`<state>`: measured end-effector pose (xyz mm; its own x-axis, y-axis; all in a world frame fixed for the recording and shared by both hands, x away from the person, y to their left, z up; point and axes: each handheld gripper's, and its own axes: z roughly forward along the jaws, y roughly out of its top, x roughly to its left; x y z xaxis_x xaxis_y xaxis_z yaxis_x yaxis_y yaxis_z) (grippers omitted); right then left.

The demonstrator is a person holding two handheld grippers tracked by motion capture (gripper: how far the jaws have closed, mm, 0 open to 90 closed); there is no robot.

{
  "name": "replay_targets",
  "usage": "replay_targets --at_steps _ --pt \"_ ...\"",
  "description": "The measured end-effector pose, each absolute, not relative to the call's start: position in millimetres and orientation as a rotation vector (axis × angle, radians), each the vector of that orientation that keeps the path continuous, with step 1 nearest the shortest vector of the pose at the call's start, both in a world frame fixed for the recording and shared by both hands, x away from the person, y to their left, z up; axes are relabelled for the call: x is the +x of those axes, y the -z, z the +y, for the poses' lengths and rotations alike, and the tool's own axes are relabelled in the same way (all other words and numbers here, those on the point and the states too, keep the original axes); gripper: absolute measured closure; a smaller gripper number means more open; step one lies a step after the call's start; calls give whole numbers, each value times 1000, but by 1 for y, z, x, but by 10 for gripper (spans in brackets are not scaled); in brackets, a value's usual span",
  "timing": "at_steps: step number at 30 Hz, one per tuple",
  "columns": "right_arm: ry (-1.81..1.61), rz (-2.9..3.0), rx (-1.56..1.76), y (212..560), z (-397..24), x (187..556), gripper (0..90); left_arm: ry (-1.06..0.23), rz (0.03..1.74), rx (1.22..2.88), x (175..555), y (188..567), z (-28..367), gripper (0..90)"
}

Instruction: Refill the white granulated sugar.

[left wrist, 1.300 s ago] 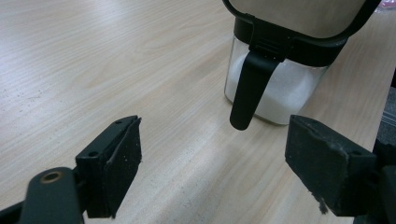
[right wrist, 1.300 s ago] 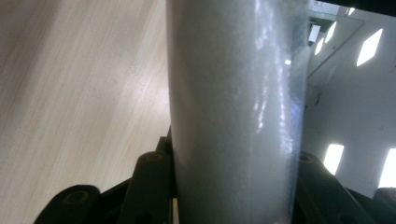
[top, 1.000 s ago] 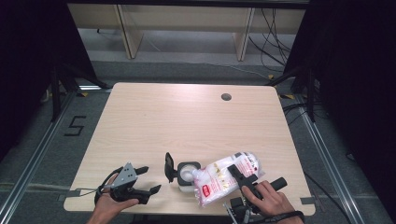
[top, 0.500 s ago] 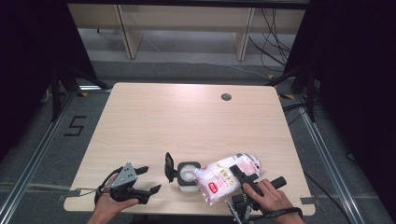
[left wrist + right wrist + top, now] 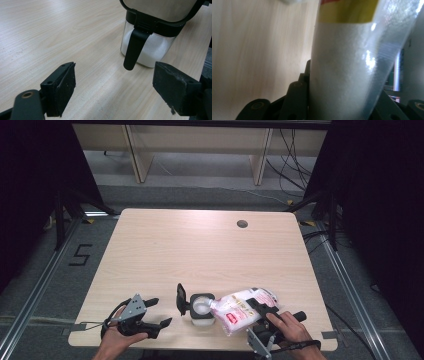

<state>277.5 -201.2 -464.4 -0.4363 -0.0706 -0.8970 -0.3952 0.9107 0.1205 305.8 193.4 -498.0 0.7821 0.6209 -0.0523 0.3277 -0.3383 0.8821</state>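
Bag tipped from my right gripper into the open jar.

My right gripper (image 5: 262, 312) is clamped on the bag of white granules (image 5: 241, 306), its jaws having just closed a little tighter on it; the bag's long axis runs away to the left of that gripper, its mouth over the jar (image 5: 201, 309). The jar, lid (image 5: 181, 298) flipped up, already holds white granules. My left gripper (image 5: 152, 312) rests with jaws apart and empty, the jar just ahead of it; the right is nearer.
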Motion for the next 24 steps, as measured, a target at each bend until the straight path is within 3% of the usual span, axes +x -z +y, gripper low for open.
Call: replay_targets --at_steps 12,24 --pt "-902 2107 22 468 -218 298 706 -346 755 1926 304 498 192 179" --pt "-1286 2073 439 486 -268 328 716 -371 720 1949 305 497 195 179"
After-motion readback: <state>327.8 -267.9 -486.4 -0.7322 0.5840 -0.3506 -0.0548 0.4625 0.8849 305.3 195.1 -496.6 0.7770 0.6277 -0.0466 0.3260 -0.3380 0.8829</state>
